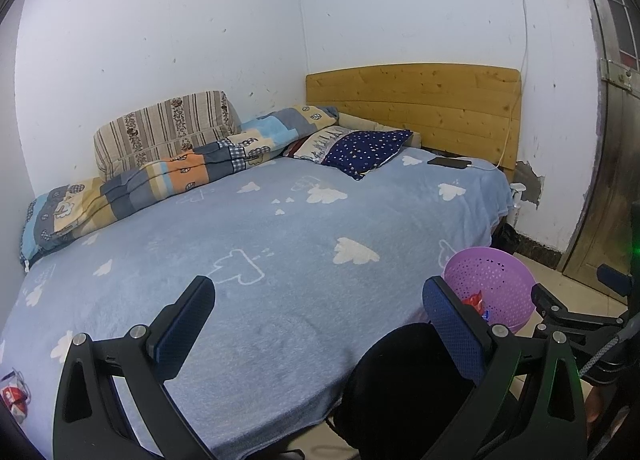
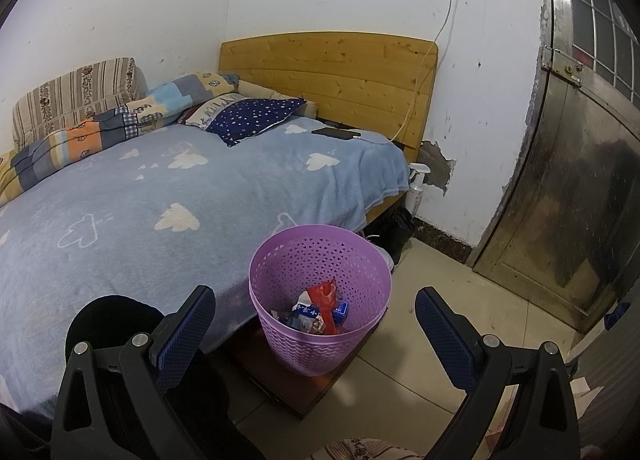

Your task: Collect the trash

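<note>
Both grippers are hanging empty with jaws spread wide: the left gripper (image 1: pixel 316 324) over the blue cloud blanket (image 1: pixel 248 244), the right gripper (image 2: pixel 316 324) above the purple basket (image 2: pixel 320 260). Wrappers (image 2: pixel 320 310) are lying inside the basket, which is sitting beside the bed; one red wrapper (image 1: pixel 14 396) is resting at the blanket's near left edge.

One purple basket (image 2: pixel 320 284), one phone (image 2: pixel 336 133), one spray bottle (image 2: pixel 416 187), two folded quilts (image 1: pixel 168 127) (image 1: pixel 160 175), one starry pillow (image 1: pixel 366 149).
</note>
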